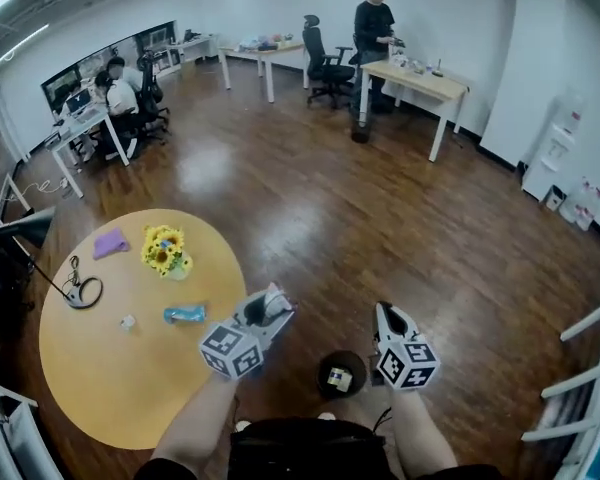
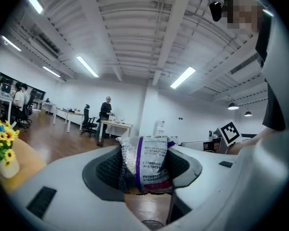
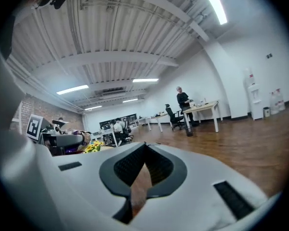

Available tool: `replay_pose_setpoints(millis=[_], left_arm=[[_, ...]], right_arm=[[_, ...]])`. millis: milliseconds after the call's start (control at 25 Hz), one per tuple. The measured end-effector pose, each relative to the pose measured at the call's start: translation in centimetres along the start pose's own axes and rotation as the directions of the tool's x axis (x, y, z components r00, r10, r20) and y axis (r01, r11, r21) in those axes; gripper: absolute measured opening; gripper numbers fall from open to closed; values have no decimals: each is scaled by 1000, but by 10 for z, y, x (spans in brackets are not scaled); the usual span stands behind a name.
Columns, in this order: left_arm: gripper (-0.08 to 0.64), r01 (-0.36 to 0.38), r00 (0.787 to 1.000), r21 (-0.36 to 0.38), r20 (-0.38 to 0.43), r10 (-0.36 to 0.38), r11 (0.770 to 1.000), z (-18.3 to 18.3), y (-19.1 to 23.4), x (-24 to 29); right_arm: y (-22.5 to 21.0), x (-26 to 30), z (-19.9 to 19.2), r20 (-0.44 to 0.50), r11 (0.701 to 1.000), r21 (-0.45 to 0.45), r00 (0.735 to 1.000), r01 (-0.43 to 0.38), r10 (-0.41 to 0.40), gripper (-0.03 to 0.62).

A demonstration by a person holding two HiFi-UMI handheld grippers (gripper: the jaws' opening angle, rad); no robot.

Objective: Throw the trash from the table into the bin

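While left gripper (image 1: 269,304) pinches a silver wrapper (image 2: 147,163) | right gripper (image 1: 387,316) pressed together, empty

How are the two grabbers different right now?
The left gripper is clamped on a crinkly silver and purple wrapper, while the right gripper holds nothing. The left gripper's jaws stand apart with the wrapper squeezed between them, but the right gripper's jaws are pressed together. Both are pale grey with dark pads, and both are near the dark bin on the floor.
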State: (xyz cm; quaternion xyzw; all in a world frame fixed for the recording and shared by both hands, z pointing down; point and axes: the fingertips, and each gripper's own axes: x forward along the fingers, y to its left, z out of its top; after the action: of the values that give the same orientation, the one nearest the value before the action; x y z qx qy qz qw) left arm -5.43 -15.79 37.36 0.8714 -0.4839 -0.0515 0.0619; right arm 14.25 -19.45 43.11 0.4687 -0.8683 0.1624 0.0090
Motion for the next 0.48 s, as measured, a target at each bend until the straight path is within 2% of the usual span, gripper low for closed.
replay_pose_setpoints(millis=[120, 280, 480], left_arm=[[221, 102, 995, -7, -20, -102, 995, -12, -17, 21], [221, 219, 975, 6, -48, -219, 976, -7, -36, 41], [221, 282, 958, -21, -48, -283, 959, -21, -54, 71]], right_arm=[[-24, -23, -2, 25, 993, 6, 993, 117, -117, 0], [-38, -56, 8, 56, 970, 19, 968, 243, -243, 0], [-56, -93, 10, 89, 939, -20, 936, 343, -340, 0]])
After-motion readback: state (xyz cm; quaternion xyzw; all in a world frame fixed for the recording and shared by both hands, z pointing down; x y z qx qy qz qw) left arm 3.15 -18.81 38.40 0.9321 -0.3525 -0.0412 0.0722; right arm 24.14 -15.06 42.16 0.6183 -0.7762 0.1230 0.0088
